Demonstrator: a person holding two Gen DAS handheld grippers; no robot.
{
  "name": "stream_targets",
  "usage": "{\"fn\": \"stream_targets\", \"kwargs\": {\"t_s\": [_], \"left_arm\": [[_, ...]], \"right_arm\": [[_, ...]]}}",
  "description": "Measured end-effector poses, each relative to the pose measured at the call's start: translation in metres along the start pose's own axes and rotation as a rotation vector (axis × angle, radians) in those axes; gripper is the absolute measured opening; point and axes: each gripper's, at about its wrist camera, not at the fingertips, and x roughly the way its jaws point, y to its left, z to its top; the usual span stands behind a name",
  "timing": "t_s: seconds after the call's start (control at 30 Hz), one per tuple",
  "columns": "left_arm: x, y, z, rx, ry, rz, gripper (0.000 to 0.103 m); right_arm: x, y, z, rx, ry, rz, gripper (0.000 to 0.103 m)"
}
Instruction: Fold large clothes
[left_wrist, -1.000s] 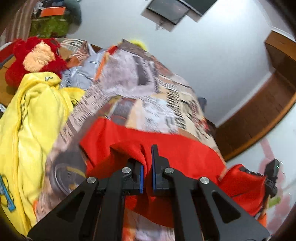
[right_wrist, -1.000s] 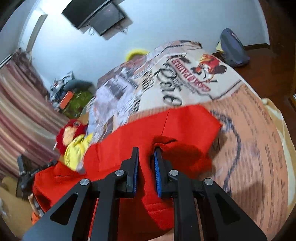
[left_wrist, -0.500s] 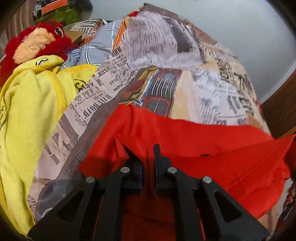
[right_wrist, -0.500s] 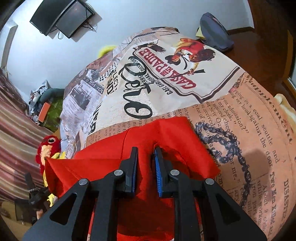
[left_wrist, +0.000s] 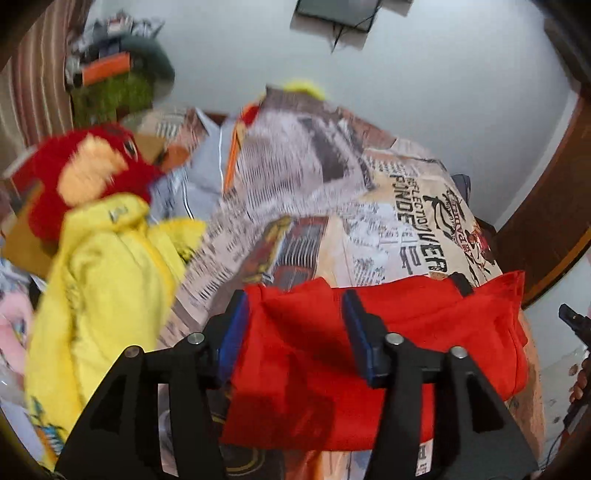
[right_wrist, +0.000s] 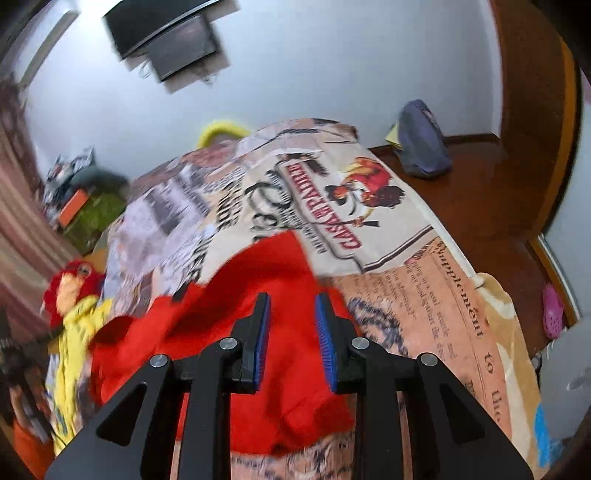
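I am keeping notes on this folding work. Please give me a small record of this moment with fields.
surface: bed with newspaper-print cover
garment: red cloth, lying folded on the cover
left gripper: open, jaws just opening, cloth between them but not pinched
right gripper: open, jaws just opening, over the cloth
beside: yellow garment, red plush toy
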Motion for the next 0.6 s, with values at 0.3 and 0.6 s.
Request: {"fn": "stream_targets", "kwargs": {"t_s": [0.3, 0.6], "left_arm": [[0.014, -0.027, -0.035, 0.131, 0.123, -0.02, 0.052], [0.1, -0.073, -0.076, 0.251, 0.316, -0.058, 0.053]], "right_arm": [[0.042, 0.064, -0.029, -0.179, 0.118, 0.059, 0.027], [0.11, 0.104, -0.047, -0.293, 0.213, 0.075, 0.038]]}}
